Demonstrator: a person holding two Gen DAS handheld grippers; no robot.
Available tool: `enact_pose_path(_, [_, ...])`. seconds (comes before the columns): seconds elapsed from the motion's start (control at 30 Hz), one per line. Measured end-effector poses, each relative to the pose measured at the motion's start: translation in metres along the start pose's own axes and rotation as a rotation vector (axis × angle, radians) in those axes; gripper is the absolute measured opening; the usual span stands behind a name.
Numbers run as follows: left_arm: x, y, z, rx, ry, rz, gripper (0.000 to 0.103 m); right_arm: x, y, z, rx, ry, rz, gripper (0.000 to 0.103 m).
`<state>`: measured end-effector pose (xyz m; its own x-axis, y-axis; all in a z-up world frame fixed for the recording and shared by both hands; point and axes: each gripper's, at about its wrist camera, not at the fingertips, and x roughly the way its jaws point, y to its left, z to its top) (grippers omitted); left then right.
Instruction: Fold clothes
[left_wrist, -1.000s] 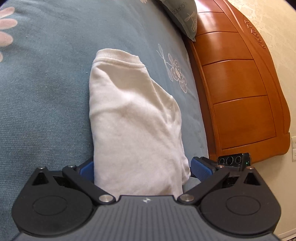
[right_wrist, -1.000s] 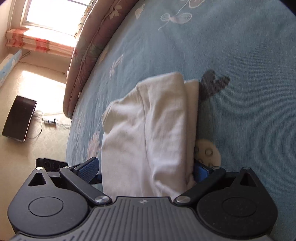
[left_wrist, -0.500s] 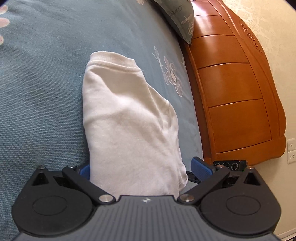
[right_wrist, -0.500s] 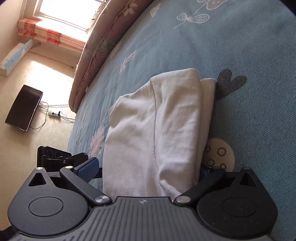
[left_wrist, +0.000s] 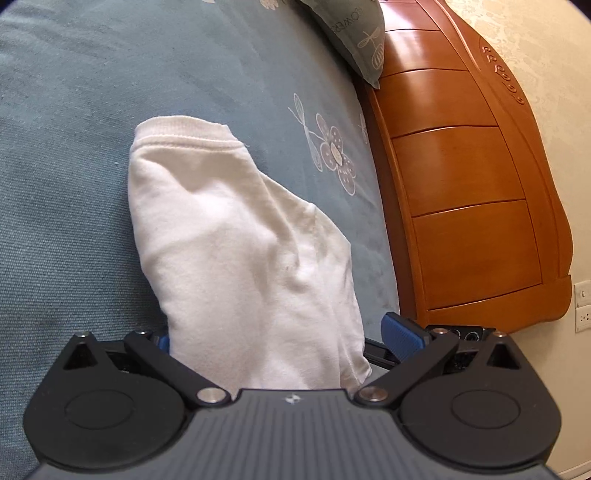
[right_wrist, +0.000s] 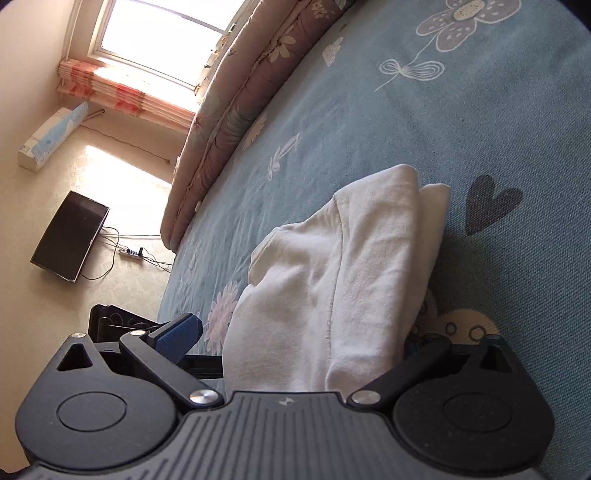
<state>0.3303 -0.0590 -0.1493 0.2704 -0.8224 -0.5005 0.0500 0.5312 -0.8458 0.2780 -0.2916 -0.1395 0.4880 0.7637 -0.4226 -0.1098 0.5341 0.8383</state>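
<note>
A folded cream-white garment (left_wrist: 243, 251) lies on the blue flowered bedspread (left_wrist: 74, 147). Its near end sits between the wide-open blue fingers of my left gripper (left_wrist: 284, 336). The right blue pad (left_wrist: 400, 334) stands clear of the cloth; the left pad is mostly hidden behind it. In the right wrist view the same garment (right_wrist: 340, 280) lies between the open fingers of my right gripper (right_wrist: 299, 339). The left blue pad (right_wrist: 177, 334) stands apart from the cloth; the right pad is hidden under it. The other gripper (right_wrist: 110, 321) shows beyond.
An orange wooden headboard (left_wrist: 461, 184) and a grey pillow (left_wrist: 351, 33) stand to the right of the bed. A rolled pink quilt (right_wrist: 236, 103) lies along the far bed edge. A dark monitor (right_wrist: 68, 236) and a power strip (right_wrist: 131, 253) lie on the floor by the window.
Both grippers stay open around the garment. Both views have shifted slightly, and the cloth has settled lower on the bed; more of the room shows in the right wrist view.
</note>
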Motion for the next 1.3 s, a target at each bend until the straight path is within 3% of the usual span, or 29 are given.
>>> enact_pose_path(0.2, [-0.004, 0.001, -0.001, 0.019, -0.003, -0.038, 0.102, -0.013, 0.009, 0.007, -0.028, -0.025, 0.032, 0.103])
enact_pose_path(0.47, [0.018, -0.026, -0.001, 0.076, 0.028, -0.067, 0.102, -0.050, 0.006, 0.015, -0.028, -0.078, 0.027, 0.103])
enact_pose_path(0.7, [0.070, -0.066, 0.005, 0.139, 0.092, -0.105, 0.102, -0.103, -0.007, 0.035, -0.005, -0.144, -0.034, 0.103])
enact_pose_path(1.17, [0.218, -0.164, 0.006, 0.295, 0.186, -0.206, 0.102, -0.228, -0.061, 0.127, 0.020, -0.280, -0.242, 0.103])
enact_pose_path(1.3, [0.227, -0.176, 0.006, 0.325, 0.198, -0.197, 0.102, -0.244, -0.083, 0.144, 0.054, -0.306, -0.287, 0.103])
